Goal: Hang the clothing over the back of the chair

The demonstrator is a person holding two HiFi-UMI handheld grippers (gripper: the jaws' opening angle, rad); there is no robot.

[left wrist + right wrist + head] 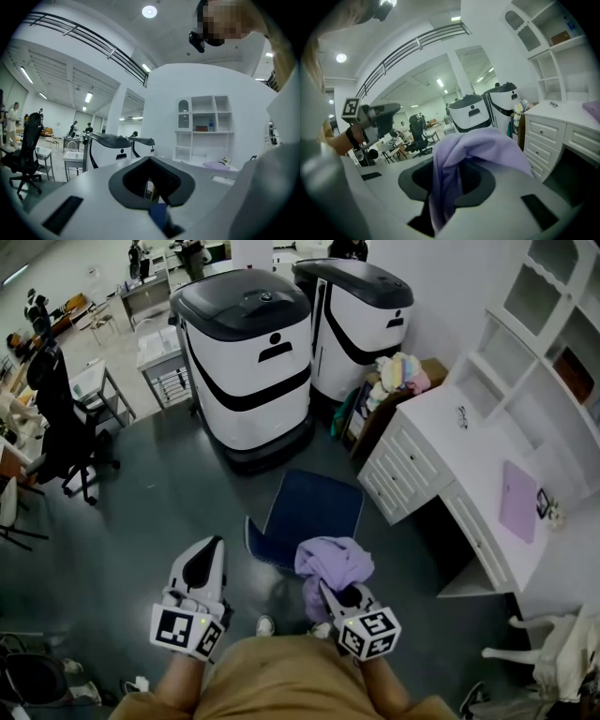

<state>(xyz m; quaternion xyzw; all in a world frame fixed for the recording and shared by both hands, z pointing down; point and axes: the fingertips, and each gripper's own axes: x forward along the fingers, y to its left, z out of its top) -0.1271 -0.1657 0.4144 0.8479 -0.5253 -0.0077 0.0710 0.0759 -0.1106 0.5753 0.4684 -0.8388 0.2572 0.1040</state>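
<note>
Dark grey floor, two big white-and-black machines (pixel 248 362) at the back and a white surface with drawers (pixel 441 427) off to the right. That's the stage, with a blue chair (pixel 314 507) dead centre, right in front of the person.

All eyes on the right tongs (pixel 330 592): they're clamped on a lavender garment (pixel 333 561). The right gripper view leaves no doubt, with a fold of cloth (pixel 487 145) pinched down in the throat of the tongs (pixel 450 183) and the rest spilling up and over the top. It's a bunched grip on one fold, so most of the fabric hangs loose, presumably so it can drape once it's over a rail.

And where is it? In the head view the garment sits over the near edge of the chair's seat, just right of the dark strip that I take to be the backrest. It's close to the rail but not draped on it yet.

The left tongs (pixel 211 554) stand off to the left of the chair, apart from the cloth. In the left gripper view their tips (pixel 150 161) look drawn together on nothing. My read is that they're waiting to spread the fabric.
</note>
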